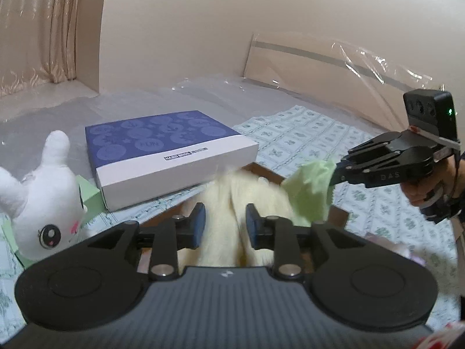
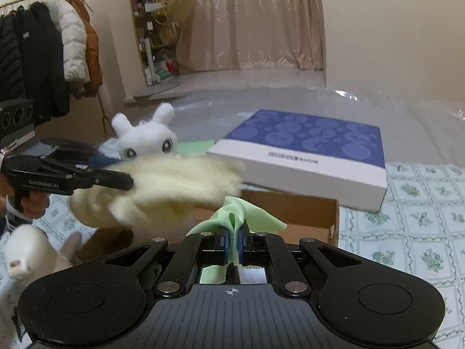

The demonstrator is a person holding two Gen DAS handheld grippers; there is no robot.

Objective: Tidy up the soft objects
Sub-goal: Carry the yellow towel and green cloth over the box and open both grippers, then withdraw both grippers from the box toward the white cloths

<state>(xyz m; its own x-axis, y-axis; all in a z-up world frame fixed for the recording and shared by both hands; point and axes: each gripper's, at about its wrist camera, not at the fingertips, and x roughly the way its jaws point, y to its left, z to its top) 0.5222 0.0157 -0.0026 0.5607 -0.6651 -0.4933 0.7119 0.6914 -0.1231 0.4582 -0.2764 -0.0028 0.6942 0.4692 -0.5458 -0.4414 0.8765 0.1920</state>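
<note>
My left gripper (image 1: 225, 218) has a cream fluffy cloth (image 1: 232, 192) filling the gap between its blue pads, which stand partly apart. In the right wrist view the same left gripper (image 2: 125, 173) carries the cream cloth (image 2: 174, 183), blurred, over a brown cardboard box (image 2: 290, 206). My right gripper (image 2: 234, 232) is shut on a thin light-green cloth (image 2: 238, 215), which sticks up between its pads. Seen from the left wrist, the right gripper (image 1: 334, 174) holds the green cloth (image 1: 308, 192) just right of the cream one, above the cardboard box (image 1: 338, 212).
A white bunny plush (image 1: 49, 203) sits on a green box (image 1: 90, 192) at the left. A flat blue-and-white box (image 1: 171, 151) lies behind the cardboard box on the floral sheet (image 1: 305, 133). Another white plush (image 2: 29, 256) lies near the left hand. A coat rack (image 2: 43, 43) stands far back.
</note>
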